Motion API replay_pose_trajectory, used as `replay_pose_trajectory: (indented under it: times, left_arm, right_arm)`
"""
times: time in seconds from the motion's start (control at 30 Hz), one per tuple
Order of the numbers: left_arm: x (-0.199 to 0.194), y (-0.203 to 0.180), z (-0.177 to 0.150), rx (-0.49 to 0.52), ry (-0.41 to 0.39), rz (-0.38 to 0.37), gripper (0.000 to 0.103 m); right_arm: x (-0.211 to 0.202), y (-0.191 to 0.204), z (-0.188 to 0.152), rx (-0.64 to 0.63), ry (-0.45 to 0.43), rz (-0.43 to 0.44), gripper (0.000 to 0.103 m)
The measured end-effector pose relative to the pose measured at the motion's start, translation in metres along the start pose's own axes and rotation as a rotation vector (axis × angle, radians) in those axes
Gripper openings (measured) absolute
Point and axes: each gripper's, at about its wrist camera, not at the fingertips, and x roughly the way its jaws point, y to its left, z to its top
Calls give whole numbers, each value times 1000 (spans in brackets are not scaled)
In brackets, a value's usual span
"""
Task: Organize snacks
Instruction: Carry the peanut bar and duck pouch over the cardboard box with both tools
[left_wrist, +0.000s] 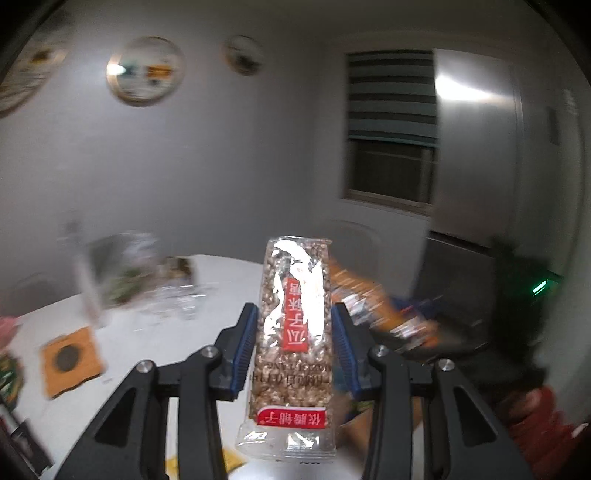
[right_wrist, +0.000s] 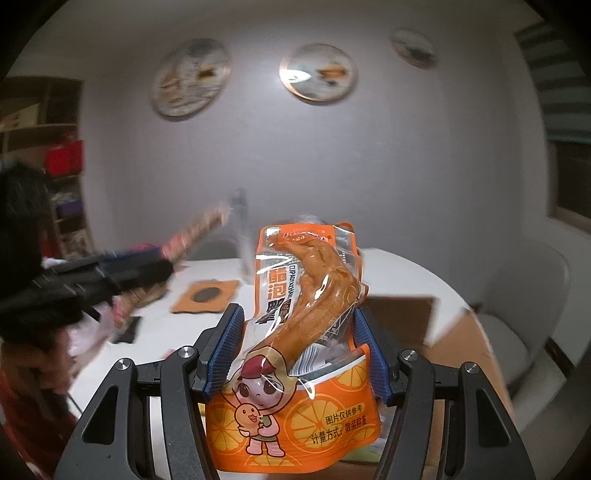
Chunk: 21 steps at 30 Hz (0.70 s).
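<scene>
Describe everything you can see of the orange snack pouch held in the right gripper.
The orange snack pouch is glossy plastic with a clear window showing a long tan piece of meat. Its lower part carries orange-slice prints, a cartoon child holding a duck, and Chinese text. It stands roughly upright, slightly crumpled, lifted above the white table. The right gripper pinches it from both sides with its blue ridged pads.

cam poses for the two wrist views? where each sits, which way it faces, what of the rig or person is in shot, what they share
Left wrist: behind the left gripper, looking along its fingers over the white table to a wall with plates; it clamps a seed brittle bar; a red sleeve shows at lower right.
Right wrist: behind the right gripper, facing the same wall; it clamps an orange snack pouch; the left gripper shows at left.
Shared: table, orange coaster, wall plates; each view catches the other's snack.
</scene>
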Motion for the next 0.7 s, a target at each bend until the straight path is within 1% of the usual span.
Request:
replay_pose_trajectory:
  times: [0.07,0.13,0.2,0.23,0.3,0.37,0.43,0.47,0.6,0.7]
  left_arm:
    - [23,-15,6,26,37,-36,38]
    - [47,-26,9,37,90,-71,38]
    - [70,-31,8,38,144,-108,38]
    - [79,-32,8,39,168,-113,38]
    - [94,-33,8,47,205,-104,38]
    - [106,-36,9,52,242,-107,38]
    - [118,-37,10,63,277,-109,38]
    - [123,-40,8,69,290,-107,38]
    - [140,-41,5,92,346,-96,38]
    - [146,-45,5,111,366,-94,38]
  right_arm:
    - [6,-19,-8,17,28,-20,58]
    - [15,-31,-16,22,54,-23,58]
    - [24,-35,-21,-14,66,-26,58]
    - [28,-34,-22,-31,69,-33,58]
    - [38,-37,-25,-61,87,-48,58]
    - [43,-41,-27,-69,96,-45,58]
    - [48,-44,-27,-74,108,-49,60]
    - [51,-46,-28,-79,117,-54,63]
    - [59,-46,-30,-115,147,-87,63]
    - [60,-42,-27,-125,160,-96,63]
